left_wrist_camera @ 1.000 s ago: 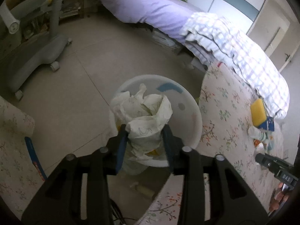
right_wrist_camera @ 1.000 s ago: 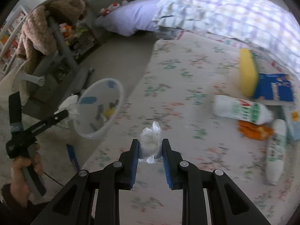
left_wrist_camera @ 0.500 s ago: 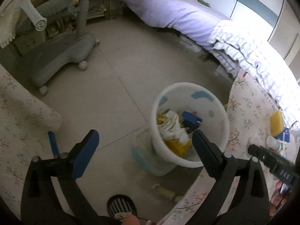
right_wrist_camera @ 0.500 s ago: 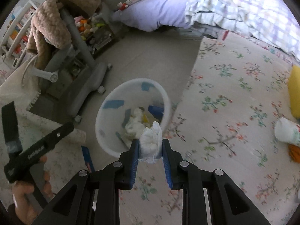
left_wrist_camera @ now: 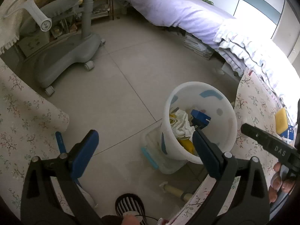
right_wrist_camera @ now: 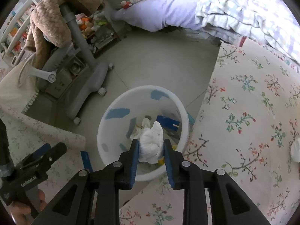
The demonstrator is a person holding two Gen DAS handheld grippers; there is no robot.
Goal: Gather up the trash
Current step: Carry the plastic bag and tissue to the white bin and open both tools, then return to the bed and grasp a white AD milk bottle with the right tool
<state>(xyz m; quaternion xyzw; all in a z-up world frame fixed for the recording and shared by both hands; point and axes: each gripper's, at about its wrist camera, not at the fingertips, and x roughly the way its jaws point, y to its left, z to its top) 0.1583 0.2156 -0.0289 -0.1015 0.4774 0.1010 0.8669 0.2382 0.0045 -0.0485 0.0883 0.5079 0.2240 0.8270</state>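
Note:
A white round bin (left_wrist_camera: 224, 101) stands on the floor at the corner of the floral-covered table. Inside it lie a crumpled paper wad (left_wrist_camera: 181, 124), a blue box (left_wrist_camera: 200, 117) and something yellow. My left gripper (left_wrist_camera: 144, 134) is open and empty, up over the floor just left of the bin. My right gripper (right_wrist_camera: 151, 144) hangs over the bin's (right_wrist_camera: 112, 108) near rim with a white tissue wad (right_wrist_camera: 151, 140) between its pads. Its jaws are opening, and the pads still touch the wad.
The floral table (right_wrist_camera: 253, 112) runs along the bin's right side, with a yellow sponge (left_wrist_camera: 281, 120) on it. A clear plastic container (left_wrist_camera: 155, 153) leans by the bin's base. A grey wheeled chair base (left_wrist_camera: 71, 56) and a bed (left_wrist_camera: 178, 13) lie beyond. A striped slipper (left_wrist_camera: 129, 206) is below.
My left gripper opened, dropped its crumpled paper into the bin and drew back to the left. My right gripper carried the tissue wad from over the table to above the bin.

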